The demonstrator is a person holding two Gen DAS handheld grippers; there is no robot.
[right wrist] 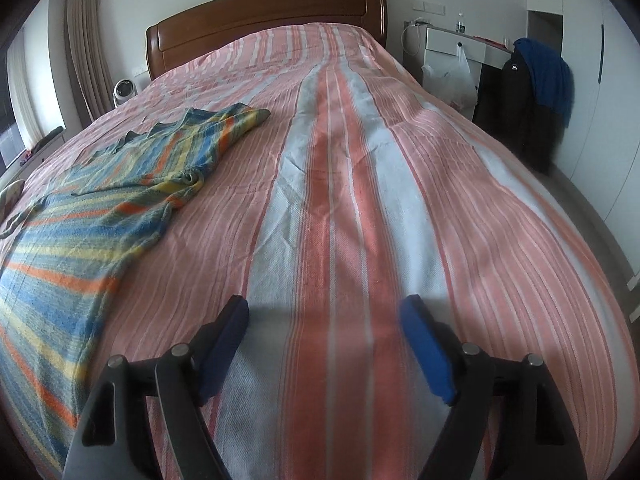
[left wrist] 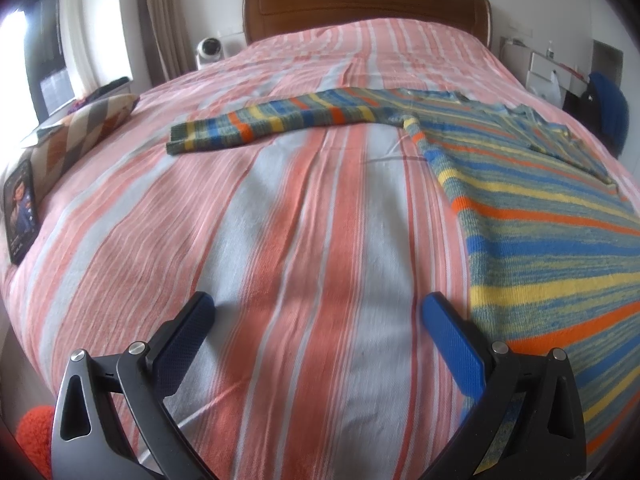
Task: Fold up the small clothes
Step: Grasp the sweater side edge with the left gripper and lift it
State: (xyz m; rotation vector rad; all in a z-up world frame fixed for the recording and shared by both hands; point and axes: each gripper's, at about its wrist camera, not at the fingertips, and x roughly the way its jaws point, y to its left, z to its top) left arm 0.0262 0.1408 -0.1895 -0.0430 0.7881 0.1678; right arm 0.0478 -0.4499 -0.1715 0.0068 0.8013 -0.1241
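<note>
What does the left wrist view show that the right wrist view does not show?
Only the left wrist view shows the sweater's long sleeve stretched flat across the bed, a patterned pillow, a photo card and the open left gripper.

Only the right wrist view shows the sweater's other sleeve folded over its body, a plastic bag and the open right gripper.

Both show the striped sweater, the striped bedcover, the wooden headboard and a white fan.

Sweater (left wrist: 532,208) flat on bed (left wrist: 288,216)
</note>
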